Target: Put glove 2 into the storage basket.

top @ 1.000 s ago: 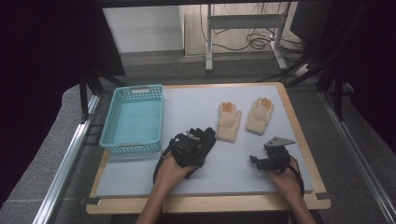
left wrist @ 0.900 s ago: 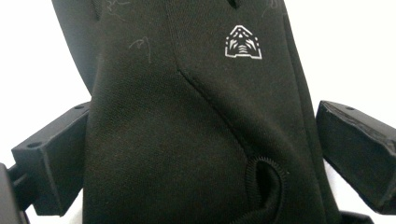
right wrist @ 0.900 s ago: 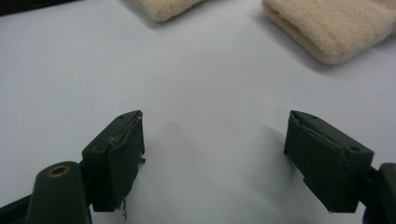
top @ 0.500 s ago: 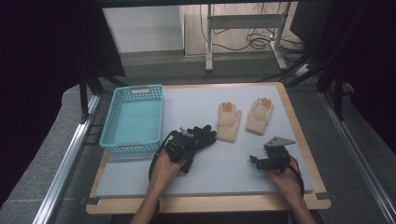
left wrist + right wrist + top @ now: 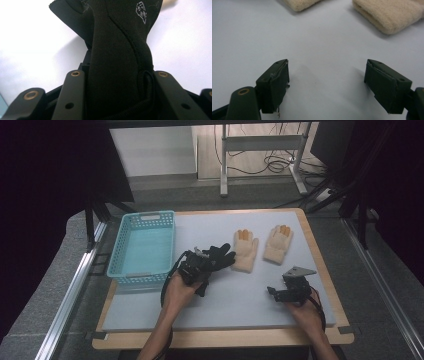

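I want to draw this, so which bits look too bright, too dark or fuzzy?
High view: the room around the table is nearly black. Left gripper view: the black glove is dark and a bit soft, and the mat behind it glares white. Right gripper view: the cream gloves look fuzzy.

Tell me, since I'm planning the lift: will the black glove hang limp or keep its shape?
Probably limp: the black glove is thin fabric, creased where the left gripper pinches it. Likely light, and its fingers may droop. The knit surface should resist slipping.

Bright evenly lit table, dark surroundings, soft shadows, blurry close-ups
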`<control>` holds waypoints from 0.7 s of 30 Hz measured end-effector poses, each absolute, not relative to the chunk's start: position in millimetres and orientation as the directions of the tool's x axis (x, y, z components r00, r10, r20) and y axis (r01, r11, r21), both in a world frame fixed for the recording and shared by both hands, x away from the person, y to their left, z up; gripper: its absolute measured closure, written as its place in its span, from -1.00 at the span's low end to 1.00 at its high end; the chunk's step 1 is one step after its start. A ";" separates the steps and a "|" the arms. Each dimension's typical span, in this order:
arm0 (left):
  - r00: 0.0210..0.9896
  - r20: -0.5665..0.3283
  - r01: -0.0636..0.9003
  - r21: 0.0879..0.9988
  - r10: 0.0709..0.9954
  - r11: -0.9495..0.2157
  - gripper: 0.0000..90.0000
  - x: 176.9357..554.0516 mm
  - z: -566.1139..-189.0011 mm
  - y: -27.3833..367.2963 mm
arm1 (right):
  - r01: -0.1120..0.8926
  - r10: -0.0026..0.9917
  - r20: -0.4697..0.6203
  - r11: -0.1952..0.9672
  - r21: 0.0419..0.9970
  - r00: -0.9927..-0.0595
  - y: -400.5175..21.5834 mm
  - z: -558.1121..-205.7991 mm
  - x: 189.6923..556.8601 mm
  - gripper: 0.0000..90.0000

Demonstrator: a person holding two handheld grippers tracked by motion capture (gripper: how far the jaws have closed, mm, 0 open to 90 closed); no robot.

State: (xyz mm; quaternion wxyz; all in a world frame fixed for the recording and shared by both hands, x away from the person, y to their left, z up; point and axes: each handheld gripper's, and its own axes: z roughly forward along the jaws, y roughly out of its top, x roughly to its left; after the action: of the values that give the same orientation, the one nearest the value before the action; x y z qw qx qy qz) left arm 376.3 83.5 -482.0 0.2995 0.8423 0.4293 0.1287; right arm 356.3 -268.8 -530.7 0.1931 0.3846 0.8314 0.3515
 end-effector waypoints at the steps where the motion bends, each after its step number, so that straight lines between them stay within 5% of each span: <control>1: 0.600 -0.034 0.642 0.616 0.799 -0.455 0.37 377.6 -478.2 83.4 | 0.506 0.776 -0.049 0.456 0.732 -0.629 -268.8 -530.6 356.2 -0.56; 21: 0.441 0.001 0.682 0.650 0.897 -0.336 0.35 412.3 -415.4 151.9 | 0.504 0.775 -0.050 0.457 0.733 -0.630 -269.0 -530.6 356.4 -0.56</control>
State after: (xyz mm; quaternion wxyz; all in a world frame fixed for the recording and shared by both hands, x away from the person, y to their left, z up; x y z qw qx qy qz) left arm 412.3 151.9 -415.4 0.2938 0.7965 0.4957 0.1832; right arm 356.4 -269.0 -530.6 0.1929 0.3845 0.8314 0.3518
